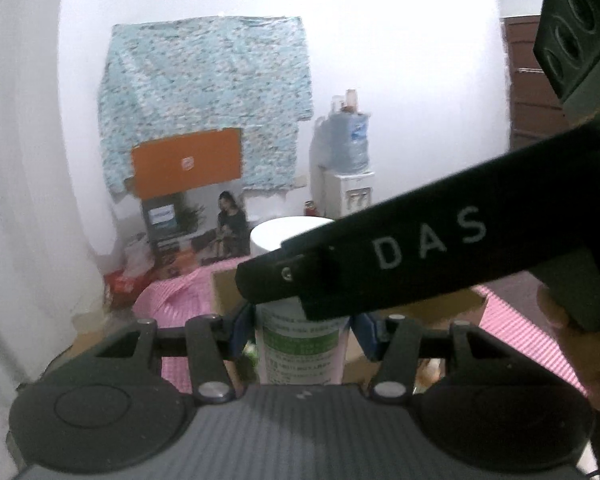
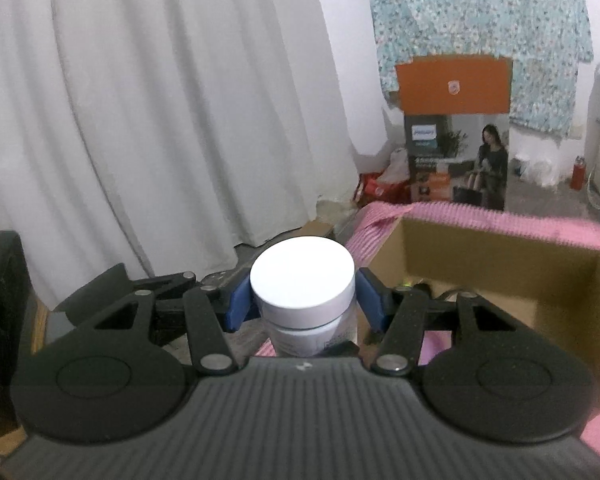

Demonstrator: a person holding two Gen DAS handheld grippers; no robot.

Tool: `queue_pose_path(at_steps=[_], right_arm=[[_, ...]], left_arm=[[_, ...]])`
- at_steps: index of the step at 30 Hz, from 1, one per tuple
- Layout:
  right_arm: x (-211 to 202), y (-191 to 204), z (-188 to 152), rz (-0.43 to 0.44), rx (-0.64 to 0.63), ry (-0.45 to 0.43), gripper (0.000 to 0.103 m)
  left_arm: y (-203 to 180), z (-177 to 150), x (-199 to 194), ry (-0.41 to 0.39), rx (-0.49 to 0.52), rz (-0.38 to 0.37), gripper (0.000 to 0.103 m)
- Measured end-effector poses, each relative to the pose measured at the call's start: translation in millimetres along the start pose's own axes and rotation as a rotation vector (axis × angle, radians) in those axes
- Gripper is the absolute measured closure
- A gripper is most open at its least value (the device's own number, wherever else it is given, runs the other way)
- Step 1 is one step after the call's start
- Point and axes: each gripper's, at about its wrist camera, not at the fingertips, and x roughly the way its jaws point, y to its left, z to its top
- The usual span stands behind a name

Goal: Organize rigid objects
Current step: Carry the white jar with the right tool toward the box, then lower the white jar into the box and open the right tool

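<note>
Both grippers grasp one white-capped bottle over a cardboard box.

The left gripper has its blue pads pressed on either side of the bottle, low on the green-labelled body; the jaws are clenched on it. The right gripper grasps the same bottle just under its white cap, blue pads tight against both sides. In the left view the right gripper's black body crosses in front of the bottle above the jaws. The open cardboard box lies beyond and right of the right jaws, on a pink striped cloth.
</note>
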Motion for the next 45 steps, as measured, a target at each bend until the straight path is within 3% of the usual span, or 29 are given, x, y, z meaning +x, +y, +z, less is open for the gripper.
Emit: queue_pose_path(at_steps=[5,12,18,25,34,45], right_arm=[[-2.9,-45.0,38.1,-0.049,0.001,0.019,0.049],[22.3,-136.6,62.4,-0.121,0.059,0.084,0.050],[64.1,-210.3,65.1,-0.140,0.130,0.162,0.051],[112.0,-257.6,59.2,-0.143,0.154,0.219,0.051],[167.4,-291.6,53.3,-0.136,0.183,0.280,0.051],[180.6,-284.5,46.9,-0.164,0.120,0.329,0.050]], left_arm=[[-10.2,35.9,43.7,0.041,-0.002,-0.081,0.049],[-23.4,58.6,134.9,0.187,-0.037,-0.168,0.049],[-21.7,54.5,208.1,0.317,-0.071,-0.188,0.049],[-12.2,52.7,272.9,0.415,-0.094,-0.176,0.049],[-15.6,46.8,301.8,0.481,-0.064,-0.139,0.048],[-11.7,46.7,294.9,0.496,-0.064,-0.155,0.042]])
